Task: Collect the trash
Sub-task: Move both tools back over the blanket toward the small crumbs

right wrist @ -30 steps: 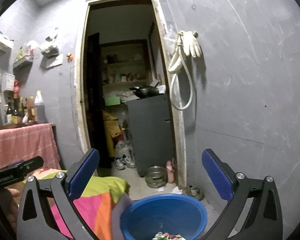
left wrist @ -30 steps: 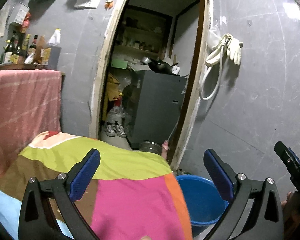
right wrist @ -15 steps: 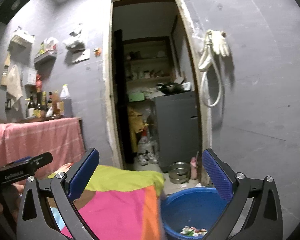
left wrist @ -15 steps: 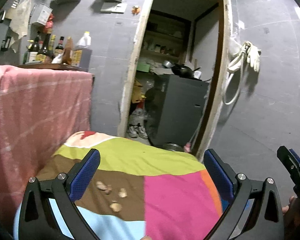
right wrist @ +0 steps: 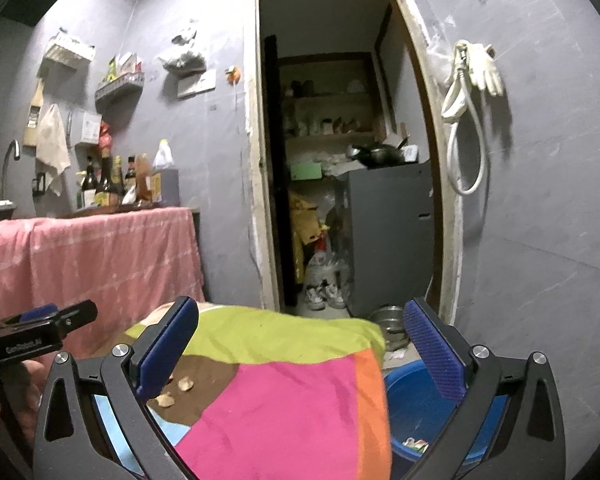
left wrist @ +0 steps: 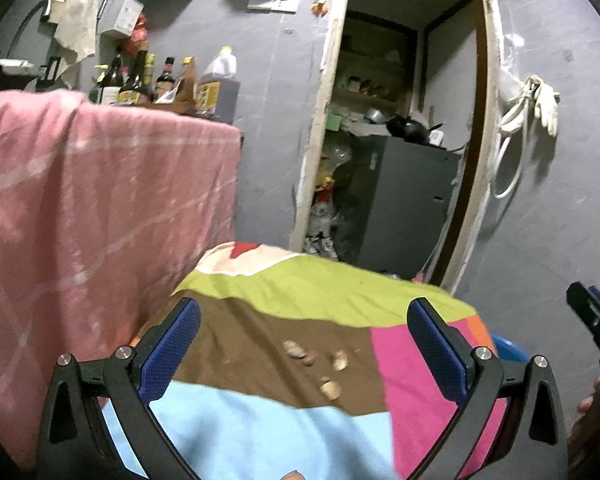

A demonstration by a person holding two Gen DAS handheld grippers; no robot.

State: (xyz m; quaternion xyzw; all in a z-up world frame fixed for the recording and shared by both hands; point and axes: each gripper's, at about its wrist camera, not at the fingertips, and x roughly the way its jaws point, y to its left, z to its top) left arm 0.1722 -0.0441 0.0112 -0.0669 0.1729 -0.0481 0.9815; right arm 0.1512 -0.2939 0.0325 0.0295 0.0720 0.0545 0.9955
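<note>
Several pale nut-shell scraps [left wrist: 314, 362] lie on the brown patch of a multicoloured cloth [left wrist: 260, 428] over a low table. My left gripper [left wrist: 304, 354] hovers open just above and in front of them, nothing between its blue pads. In the right wrist view the same scraps [right wrist: 176, 390] sit beside the left finger of my right gripper [right wrist: 300, 350], which is open and holds nothing. A blue basin [right wrist: 416, 412] with bits of wrapper trash [right wrist: 416, 445] stands on the floor right of the table.
A pink-draped counter [left wrist: 100, 208] with bottles [left wrist: 140, 80] stands to the left. Beyond is an open doorway [right wrist: 340, 160] with a grey cabinet [right wrist: 388, 236], shoes and a metal bowl [right wrist: 388, 320]. A hose and glove [right wrist: 472, 92] hang on the grey wall. The blue basin's edge [left wrist: 508, 350] shows past the cloth.
Both grippers have swung left, away from the blue basin and over the cloth, bringing the shell scraps into view. Both stayed open.
</note>
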